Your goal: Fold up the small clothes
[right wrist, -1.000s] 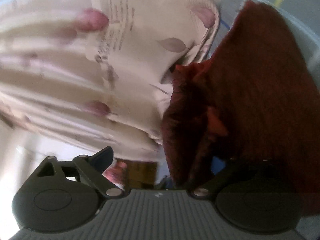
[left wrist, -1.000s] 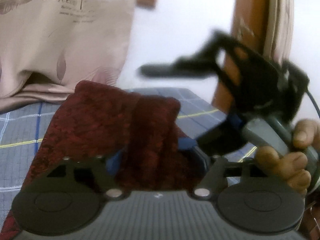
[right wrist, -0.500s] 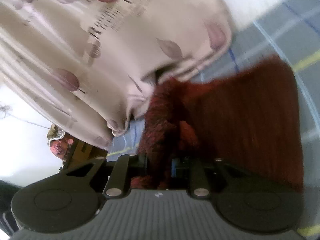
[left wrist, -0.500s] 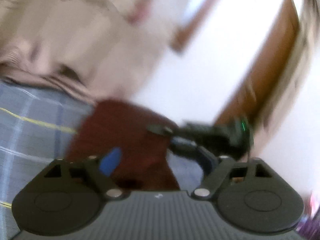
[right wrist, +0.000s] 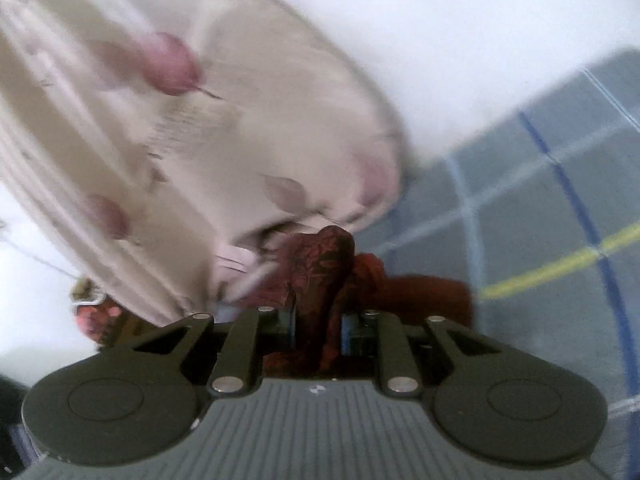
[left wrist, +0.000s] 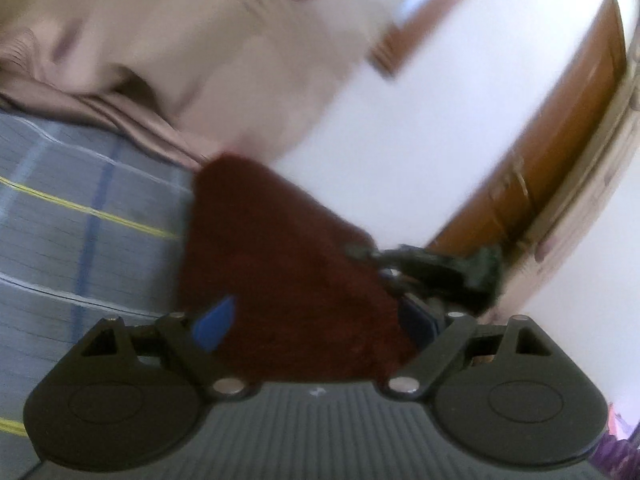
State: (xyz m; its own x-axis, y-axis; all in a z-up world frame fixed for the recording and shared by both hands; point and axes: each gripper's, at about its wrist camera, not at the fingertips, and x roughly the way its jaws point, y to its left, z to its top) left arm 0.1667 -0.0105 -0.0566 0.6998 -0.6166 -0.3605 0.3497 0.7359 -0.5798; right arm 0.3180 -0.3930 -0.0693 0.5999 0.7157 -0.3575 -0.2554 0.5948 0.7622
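Since the earlier frames the dark red garment (left wrist: 280,272) is sitting differently: the upright fold that was standing between the left gripper's fingers is now lying as a flatter, triangular spread, and the right gripper (right wrist: 318,326), then wide apart beside the cloth, is now closed on a bunched ridge of it. Taking the garment as landmark: the grey plaid bed cover (left wrist: 80,216) is lying under it and stretching away to its left in the left wrist view; the beige patterned pillow (right wrist: 192,152) is resting just behind it, its edge appearing to touch the cloth's far corner, though blur is making that uncertain; the wooden door (left wrist: 560,152) is standing well beyond it to the right. The left gripper (left wrist: 316,320) is standing wide, its jaws having just been opening; the cloth is lying between the fingers (left wrist: 214,322), but the pads are not pressing on it. The right gripper's jaws are pinching a gathered wad near the garment's pillow-side end. Judging progress: the garment is looking partly folded but rumpled, not yet a neat flat packet; at least one more fold and a smoothing seem to be remaining.
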